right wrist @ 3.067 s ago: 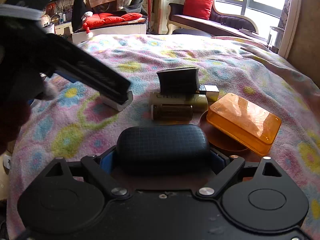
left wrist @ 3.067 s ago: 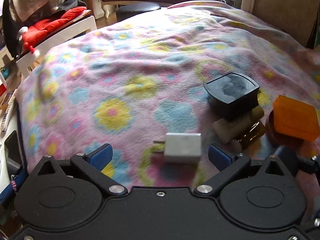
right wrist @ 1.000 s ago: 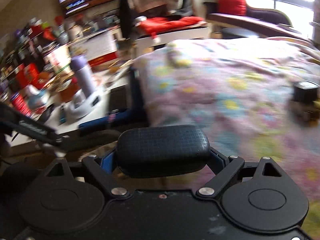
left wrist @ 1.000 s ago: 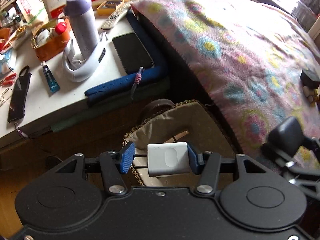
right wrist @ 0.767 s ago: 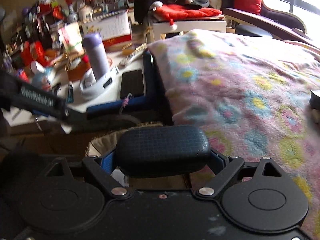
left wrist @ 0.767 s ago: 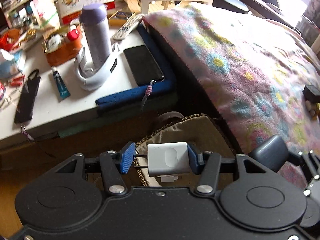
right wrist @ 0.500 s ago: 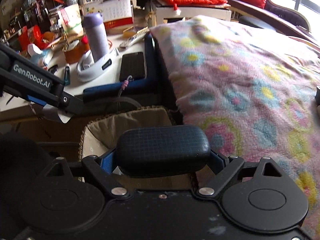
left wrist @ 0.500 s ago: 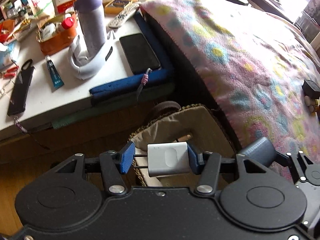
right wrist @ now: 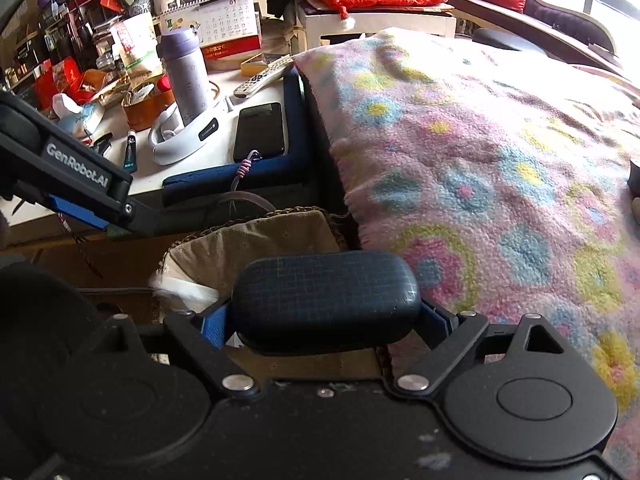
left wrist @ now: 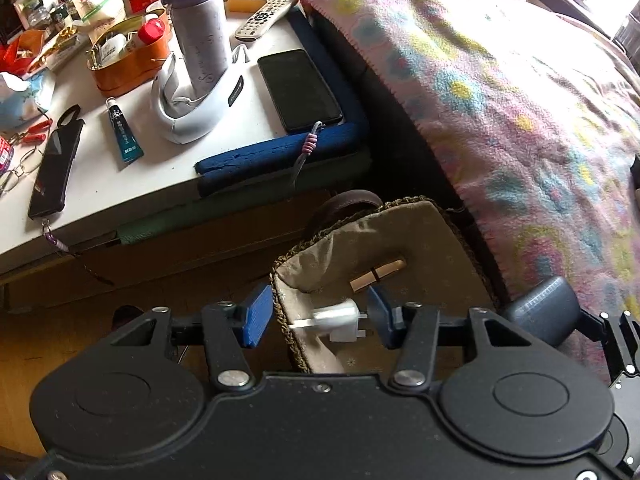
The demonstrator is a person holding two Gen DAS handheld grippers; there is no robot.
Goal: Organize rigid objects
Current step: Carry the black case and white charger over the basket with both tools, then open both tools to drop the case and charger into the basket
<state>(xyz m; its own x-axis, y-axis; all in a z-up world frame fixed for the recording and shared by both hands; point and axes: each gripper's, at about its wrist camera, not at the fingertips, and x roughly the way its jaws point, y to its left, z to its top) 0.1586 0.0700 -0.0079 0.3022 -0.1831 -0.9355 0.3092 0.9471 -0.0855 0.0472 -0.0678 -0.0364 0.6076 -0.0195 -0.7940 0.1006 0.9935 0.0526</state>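
My left gripper (left wrist: 318, 316) is open above a woven basket (left wrist: 440, 212) with a beige lining beside the bed. A white plug adapter (left wrist: 336, 320) is blurred between the spread blue fingers, loose and dropping into the basket. A wooden clothespin (left wrist: 378, 274) lies inside the basket. My right gripper (right wrist: 324, 320) is shut on a dark grid-textured case (right wrist: 326, 300), held over the basket (right wrist: 256, 228). The case also shows at the right of the left wrist view (left wrist: 540, 308). The left gripper's arm (right wrist: 76, 176) shows at the left of the right wrist view.
A white side table (left wrist: 120, 184) holds a purple bottle (left wrist: 198, 20), a black phone (left wrist: 300, 88), a remote (left wrist: 266, 14) and clutter. A flowered pink blanket (left wrist: 520, 120) covers the bed to the right. More objects show at the bed's far right edge (right wrist: 634, 176).
My left gripper has opened and let go of the white plug adapter, which now falls into the basket. The right gripper with the case has moved closer over the basket.
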